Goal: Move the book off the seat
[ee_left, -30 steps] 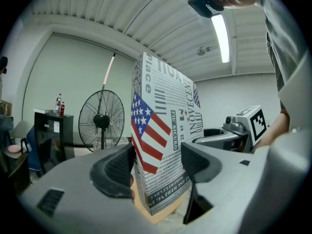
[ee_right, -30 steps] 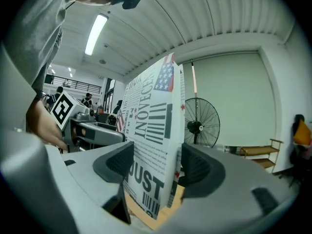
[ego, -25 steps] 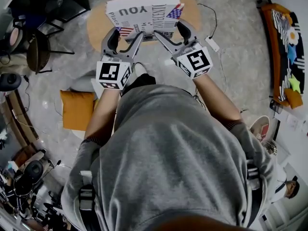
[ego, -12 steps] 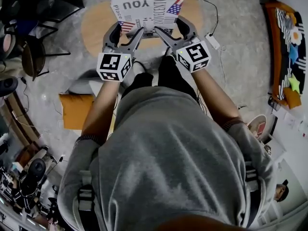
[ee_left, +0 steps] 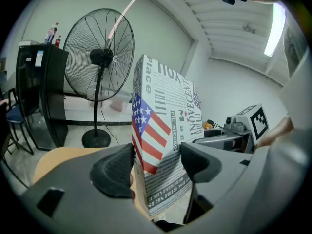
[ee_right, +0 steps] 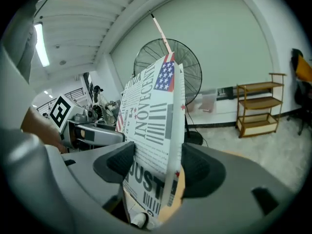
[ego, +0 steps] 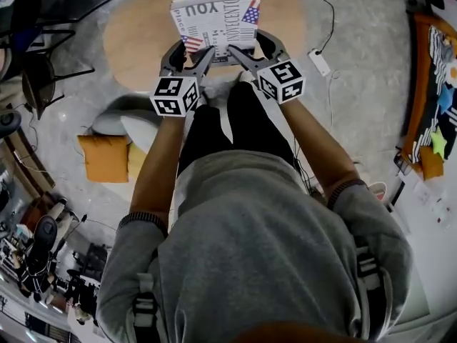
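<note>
The book [ego: 214,21] — stiff, probably light — is pinched at its near edge by left gripper [ego: 187,51] and right gripper [ego: 252,48].

book [ego: 214,20] fine print too small to read, fan [ee_right: 192,74] partly behind book

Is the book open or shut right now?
Shut: the book has its covers together, pinched by the left gripper and the right gripper.

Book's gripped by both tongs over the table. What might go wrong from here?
1. The left tongs and right tongs pinch the book only at its near edge, so its far end may sag or twist loose.
2. An uneven release over the wooden table could drop one corner first.
</note>
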Demonstrator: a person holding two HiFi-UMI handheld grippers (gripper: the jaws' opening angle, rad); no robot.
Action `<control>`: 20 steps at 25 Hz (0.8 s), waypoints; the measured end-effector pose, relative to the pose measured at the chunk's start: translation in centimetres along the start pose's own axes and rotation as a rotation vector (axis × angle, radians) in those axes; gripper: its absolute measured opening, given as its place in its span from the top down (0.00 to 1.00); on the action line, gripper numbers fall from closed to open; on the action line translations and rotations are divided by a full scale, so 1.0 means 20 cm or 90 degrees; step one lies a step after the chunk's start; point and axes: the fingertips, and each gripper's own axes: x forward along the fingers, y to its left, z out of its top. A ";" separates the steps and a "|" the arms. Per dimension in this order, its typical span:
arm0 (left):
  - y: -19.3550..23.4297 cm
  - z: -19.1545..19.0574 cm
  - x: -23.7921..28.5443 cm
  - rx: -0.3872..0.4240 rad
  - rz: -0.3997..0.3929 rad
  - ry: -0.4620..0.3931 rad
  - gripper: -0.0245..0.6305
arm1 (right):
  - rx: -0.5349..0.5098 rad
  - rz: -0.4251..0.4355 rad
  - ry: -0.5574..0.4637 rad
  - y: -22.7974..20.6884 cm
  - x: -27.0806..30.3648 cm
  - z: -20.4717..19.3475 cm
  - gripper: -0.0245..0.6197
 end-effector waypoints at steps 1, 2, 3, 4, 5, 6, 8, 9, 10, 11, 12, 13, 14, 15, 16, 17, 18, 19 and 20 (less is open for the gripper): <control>0.01 -0.05 0.06 -0.006 0.001 0.012 0.46 | 0.012 0.003 0.011 -0.05 0.03 -0.06 0.47; 0.03 -0.10 0.11 -0.014 0.002 0.025 0.46 | 0.022 0.006 0.023 -0.09 0.06 -0.11 0.47; 0.05 -0.16 0.15 -0.023 0.002 0.037 0.46 | 0.031 0.008 0.035 -0.13 0.09 -0.17 0.47; 0.06 -0.22 0.19 -0.033 0.001 0.048 0.46 | 0.038 0.010 0.046 -0.16 0.11 -0.23 0.47; 0.08 -0.29 0.23 -0.043 0.000 0.057 0.46 | 0.044 0.010 0.058 -0.19 0.14 -0.29 0.47; 0.09 -0.35 0.27 -0.051 -0.001 0.066 0.46 | 0.049 0.010 0.069 -0.22 0.16 -0.36 0.47; 0.12 -0.47 0.37 -0.065 -0.002 0.083 0.46 | 0.064 0.009 0.088 -0.30 0.21 -0.48 0.47; 0.14 -0.53 0.42 -0.073 -0.001 0.090 0.46 | 0.071 0.009 0.096 -0.34 0.25 -0.53 0.47; 0.16 -0.58 0.46 -0.081 0.001 0.098 0.46 | 0.079 0.010 0.104 -0.37 0.28 -0.59 0.47; 0.18 -0.64 0.50 -0.089 0.004 0.107 0.46 | 0.087 0.010 0.114 -0.40 0.30 -0.65 0.47; 0.19 -0.69 0.53 -0.096 0.007 0.116 0.46 | 0.094 0.011 0.124 -0.42 0.32 -0.71 0.47; 0.19 -0.75 0.55 -0.102 0.008 0.124 0.46 | 0.100 0.013 0.133 -0.44 0.34 -0.76 0.47; 0.20 -0.80 0.57 -0.107 0.009 0.131 0.46 | 0.106 0.014 0.140 -0.45 0.36 -0.81 0.47; 0.22 -0.85 0.60 -0.111 0.009 0.137 0.46 | 0.111 0.014 0.147 -0.47 0.38 -0.86 0.46; 0.23 -0.90 0.62 -0.116 0.009 0.145 0.46 | 0.119 0.015 0.153 -0.48 0.39 -0.91 0.46; 0.24 -0.95 0.64 -0.122 0.009 0.152 0.46 | 0.129 0.016 0.159 -0.50 0.41 -0.97 0.46; 0.26 -0.99 0.66 -0.127 0.008 0.160 0.46 | 0.140 0.017 0.165 -0.51 0.43 -1.02 0.46; 0.27 -1.04 0.68 -0.132 0.007 0.168 0.46 | 0.151 0.017 0.170 -0.52 0.45 -1.07 0.46; 0.28 -1.08 0.70 -0.136 0.006 0.176 0.46 | 0.160 0.017 0.176 -0.53 0.47 -1.11 0.46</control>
